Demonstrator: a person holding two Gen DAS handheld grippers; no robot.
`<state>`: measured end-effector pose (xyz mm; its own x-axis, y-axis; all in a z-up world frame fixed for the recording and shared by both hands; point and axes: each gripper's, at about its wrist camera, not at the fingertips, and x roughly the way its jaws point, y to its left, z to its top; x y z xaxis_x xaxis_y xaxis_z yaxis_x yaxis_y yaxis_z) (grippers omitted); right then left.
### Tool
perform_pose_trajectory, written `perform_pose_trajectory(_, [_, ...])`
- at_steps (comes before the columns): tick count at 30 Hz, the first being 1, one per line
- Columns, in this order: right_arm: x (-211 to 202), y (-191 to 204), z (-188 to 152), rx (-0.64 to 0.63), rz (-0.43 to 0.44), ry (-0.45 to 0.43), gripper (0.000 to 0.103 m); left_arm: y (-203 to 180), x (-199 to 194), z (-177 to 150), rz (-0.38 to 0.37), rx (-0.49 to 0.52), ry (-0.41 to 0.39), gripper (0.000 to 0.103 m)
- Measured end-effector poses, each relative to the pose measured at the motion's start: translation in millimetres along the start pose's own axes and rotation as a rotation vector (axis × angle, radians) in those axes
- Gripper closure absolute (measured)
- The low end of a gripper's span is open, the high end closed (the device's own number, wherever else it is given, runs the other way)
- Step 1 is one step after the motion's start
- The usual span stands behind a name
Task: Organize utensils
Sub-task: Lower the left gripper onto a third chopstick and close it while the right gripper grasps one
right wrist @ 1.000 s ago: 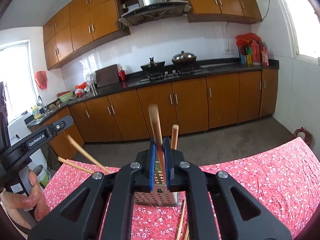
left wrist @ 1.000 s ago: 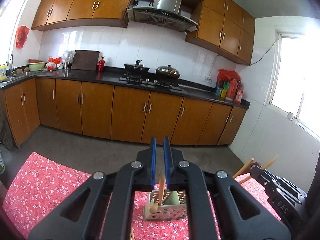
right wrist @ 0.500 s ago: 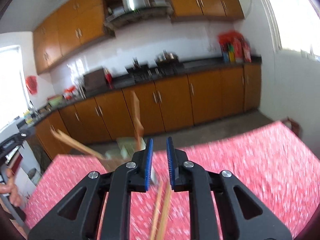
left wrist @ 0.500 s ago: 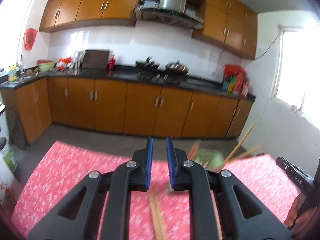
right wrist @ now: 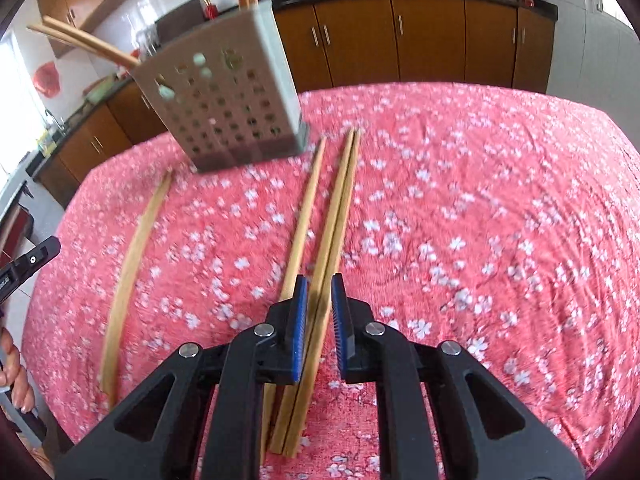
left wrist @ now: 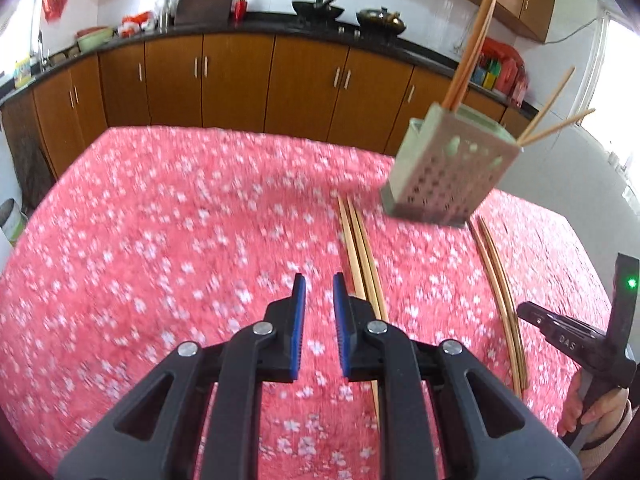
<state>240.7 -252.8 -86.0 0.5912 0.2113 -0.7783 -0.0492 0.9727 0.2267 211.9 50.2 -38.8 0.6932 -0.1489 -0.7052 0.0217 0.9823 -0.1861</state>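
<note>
Now the right gripper [right wrist: 319, 300] fingers stand slightly apart around paired chopsticks [right wrist: 340, 204] at lower centre; left gripper [left wrist: 319, 300] fingers parted, empty.

The right tongs [left wrist: 568, 334] body reads "DAS".

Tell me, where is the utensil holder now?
The holder stands at the far side of the table, upper left in the right wrist view. Loose chopsticks lie just before its base.
</note>
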Motion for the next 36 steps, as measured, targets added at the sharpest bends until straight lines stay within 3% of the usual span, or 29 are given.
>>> perform_pose_trajectory(14, [3, -16, -8, -0.031, -0.136, -0.021, 0.095, -18, 30, -20, -0.081, 0.015, 0.114, 0.087])
perform_pose_trajectory(20, [1, -24, -6, 0.000, -0.121, -0.027, 0.095, -32, 42, -31, -0.098, 0.060, 0.162, 0.089])
perform_pose_trajectory(30, [0, -25, -7, 0.004, -0.134, -0.039, 0.095, -33, 55, -28, 0.008, 0.106, 0.156, 0.095])
perform_pose_trajectory(36, [-2, -36, -5, 0.029, -0.147, -0.046, 0.095, 1, 69, -3, 0.077, 0.017, 0.126, 0.095])
